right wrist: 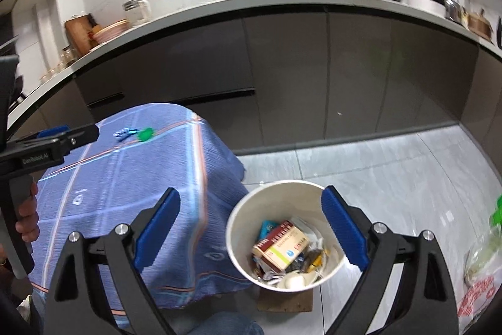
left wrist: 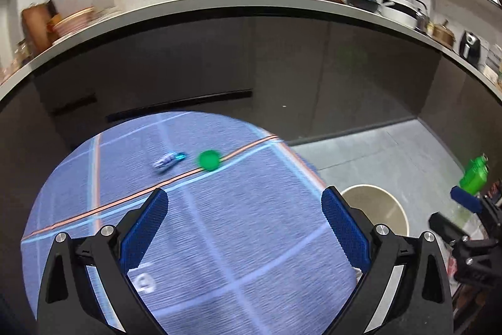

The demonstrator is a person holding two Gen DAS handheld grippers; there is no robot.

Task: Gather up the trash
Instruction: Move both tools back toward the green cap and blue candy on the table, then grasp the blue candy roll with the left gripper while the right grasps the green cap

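The left gripper [left wrist: 244, 209] hangs above the tabletop, its blue pads spread wide with nothing between them. Under it lies the blue checked tablecloth [left wrist: 219, 240], which covers the round table and drapes over its edge. Toward the far edge of the tabletop sit two bits of trash: a green bottle cap [left wrist: 208, 159] on the orange stripe, and just beside it, on its left, a small blue and white wrapper [left wrist: 169, 160], blurred, perhaps a sachet.

The right gripper [right wrist: 251, 209] is off the table's right edge, above the bin [right wrist: 233, 236], a pale round tub standing on the grey tiled floor just beside the hanging cloth. Its jaws stand wide and hold nothing. Inside the bin lie a red and cream carton [right wrist: 280, 245], a teal packet [right wrist: 267, 227], and crumpled white and dark scraps at the bottom. A brown board [right wrist: 287, 300] shows under the bin.

In the right wrist view a hand [right wrist: 28, 215] grips the handle of the left gripper at the left edge. A clear plastic bag [right wrist: 483, 259] with green and red parts lies on the floor at the right
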